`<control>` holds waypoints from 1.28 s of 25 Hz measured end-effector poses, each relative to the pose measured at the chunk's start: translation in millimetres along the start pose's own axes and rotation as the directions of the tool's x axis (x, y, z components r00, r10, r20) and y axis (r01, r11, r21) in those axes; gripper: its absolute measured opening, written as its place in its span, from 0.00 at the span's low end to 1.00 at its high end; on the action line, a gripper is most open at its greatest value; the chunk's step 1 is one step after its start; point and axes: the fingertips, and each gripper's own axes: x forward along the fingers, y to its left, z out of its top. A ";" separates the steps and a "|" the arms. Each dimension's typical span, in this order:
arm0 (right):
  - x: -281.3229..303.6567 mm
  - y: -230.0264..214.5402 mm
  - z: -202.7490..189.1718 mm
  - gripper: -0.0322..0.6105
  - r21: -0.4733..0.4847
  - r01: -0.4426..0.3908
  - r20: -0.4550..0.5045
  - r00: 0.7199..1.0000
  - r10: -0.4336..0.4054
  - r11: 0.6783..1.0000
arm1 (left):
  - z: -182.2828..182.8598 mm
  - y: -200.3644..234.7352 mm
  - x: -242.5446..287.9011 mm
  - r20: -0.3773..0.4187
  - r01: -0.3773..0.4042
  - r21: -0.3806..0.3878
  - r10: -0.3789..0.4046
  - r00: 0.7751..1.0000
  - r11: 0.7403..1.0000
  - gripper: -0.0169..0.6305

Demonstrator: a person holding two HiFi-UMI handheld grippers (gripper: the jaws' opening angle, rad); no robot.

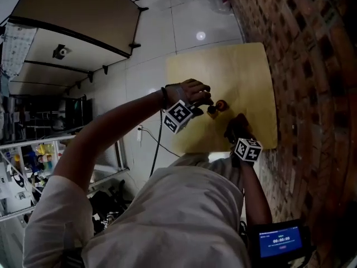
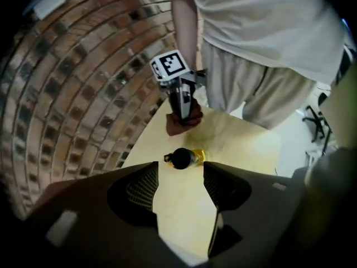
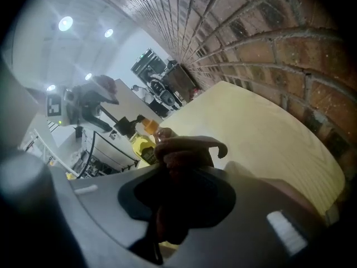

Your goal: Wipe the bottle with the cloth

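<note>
A small yellow bottle point(image 2: 186, 157) with a dark top and an orange cap point(image 3: 149, 125) stands on the pale wooden table point(image 1: 234, 71). My left gripper point(image 2: 181, 175) hangs above it, pointing steeply down, jaws open; the bottle shows just past the tips with no pad touching it. In the head view the left gripper point(image 1: 205, 108) is beside the bottle point(image 1: 217, 106). My right gripper point(image 3: 184, 177) is shut on a dark reddish cloth point(image 3: 187, 152), which bunches out of the jaws a short way from the bottle. The same cloth point(image 2: 181, 124) hangs under the right gripper point(image 2: 179, 109).
A brick wall point(image 1: 312, 66) runs along the table's right side. The table's near edge point(image 1: 223, 148) is against the person's body. Shelving with small items point(image 1: 33, 155) and a white panel point(image 1: 78, 27) stand to the left on the tiled floor.
</note>
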 end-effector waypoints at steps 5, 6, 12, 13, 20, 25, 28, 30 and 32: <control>-0.6 -4.6 -4.3 0.18 0.015 0.008 0.006 1.000 -0.008 1.000 | -9.1 0.4 26.1 -0.001 0.090 0.117 -0.090 0.996 0.989 0.45; -1.1 -6.8 -5.9 0.18 0.021 0.012 0.007 1.000 -0.012 1.000 | -6.1 1.5 30.5 0.008 0.097 0.129 -0.099 0.995 0.987 0.45; -4.4 -18.7 -15.8 0.18 0.058 0.036 0.019 0.999 -0.037 0.998 | -0.6 -11.4 55.3 0.011 0.160 0.205 -0.166 0.986 0.966 0.43; -5.0 -20.4 -16.6 0.18 0.063 0.039 0.019 0.999 -0.041 0.997 | -0.4 -10.3 58.1 0.017 0.155 0.189 -0.161 0.987 0.970 0.39; -6.7 -15.7 -12.3 0.18 0.048 0.030 0.029 0.999 -0.032 0.998 | 5.4 -3.8 59.3 0.019 0.114 -0.116 -0.112 0.993 0.987 0.33; -9.4 3.4 1.0 0.18 0.020 -0.026 0.062 0.998 0.024 0.999 | 11.0 8.0 58.7 -0.034 0.012 -0.474 -0.032 0.999 0.880 0.33; -15.8 27.4 21.9 0.18 -0.021 -0.090 0.119 0.989 0.092 0.996 | 13.4 18.0 59.2 -0.087 -0.057 -0.664 -0.001 0.996 0.746 0.32; -22.4 47.9 37.5 0.18 -0.048 -0.141 0.161 0.976 0.147 0.989 | 16.6 21.2 59.0 -0.121 -0.094 -0.748 0.004 0.993 0.656 0.32; -24.6 64.6 48.1 0.18 -0.079 -0.174 0.181 0.966 0.186 0.982 | 20.3 22.5 58.7 -0.144 -0.120 -0.811 0.002 0.990 0.572 0.32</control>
